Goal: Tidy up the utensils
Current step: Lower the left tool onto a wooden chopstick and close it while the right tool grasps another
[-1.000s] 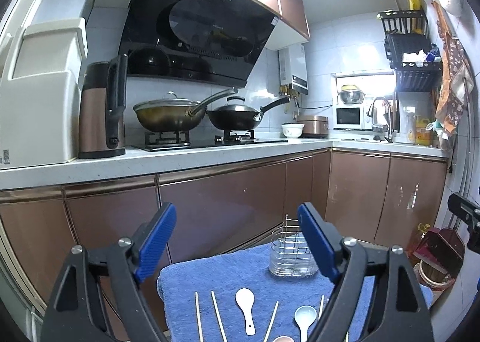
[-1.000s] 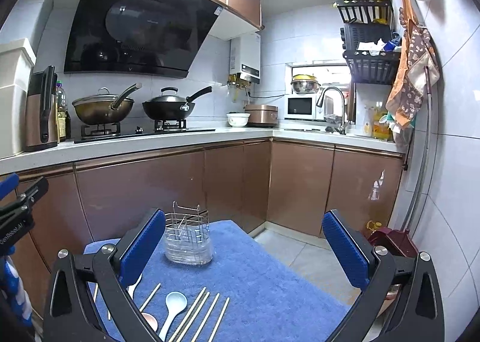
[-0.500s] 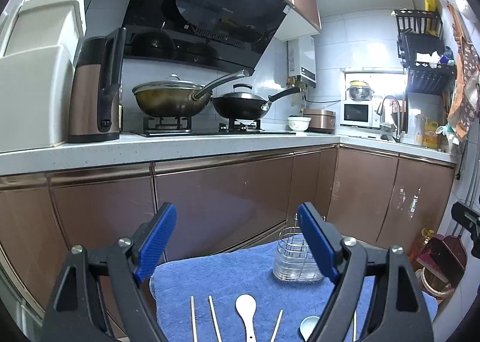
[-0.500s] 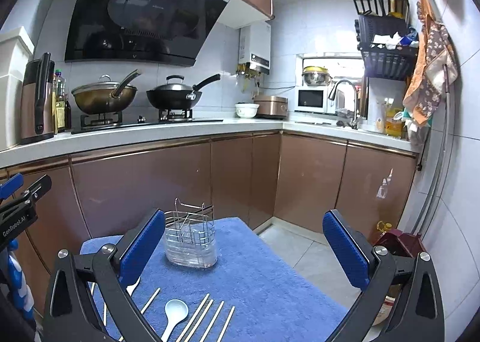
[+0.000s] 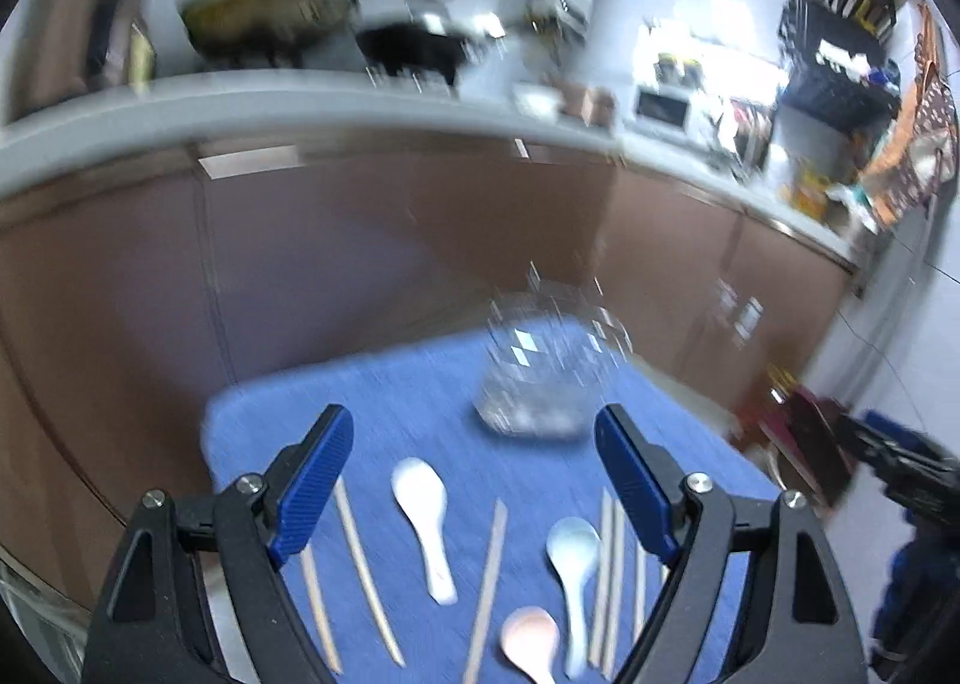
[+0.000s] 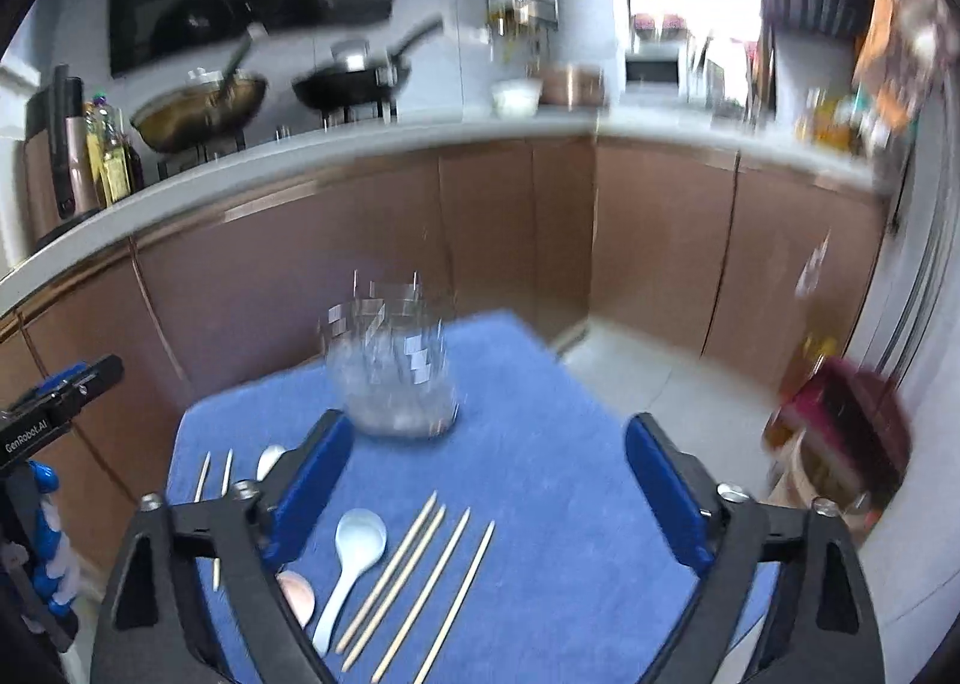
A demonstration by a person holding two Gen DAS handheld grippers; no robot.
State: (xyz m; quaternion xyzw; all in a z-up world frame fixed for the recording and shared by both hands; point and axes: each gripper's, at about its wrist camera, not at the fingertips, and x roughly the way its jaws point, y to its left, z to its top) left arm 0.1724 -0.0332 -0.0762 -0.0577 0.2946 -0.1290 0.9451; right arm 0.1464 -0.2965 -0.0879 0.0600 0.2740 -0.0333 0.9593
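A wire utensil holder (image 5: 543, 378) (image 6: 393, 369) stands at the far end of a blue cloth (image 5: 420, 420) (image 6: 540, 474). On the cloth lie a white spoon (image 5: 423, 522), a pale blue spoon (image 5: 573, 564) (image 6: 354, 555), a pink spoon (image 5: 531, 642) (image 6: 297, 594) and several wooden chopsticks (image 5: 489, 576) (image 6: 414, 576). My left gripper (image 5: 474, 480) is open and empty above the spoons. My right gripper (image 6: 489, 483) is open and empty above the cloth, right of the chopsticks. Both views are blurred.
Brown cabinets (image 6: 480, 240) and a counter with pans (image 6: 198, 108) stand behind the cloth. A dark red dustpan and a bin (image 6: 840, 432) stand on the floor at the right. The other gripper shows at each view's edge (image 5: 900, 468) (image 6: 54, 402).
Both grippers have tilted downward toward the cloth, so more of the spoons and chopsticks shows. Both stay open and empty.
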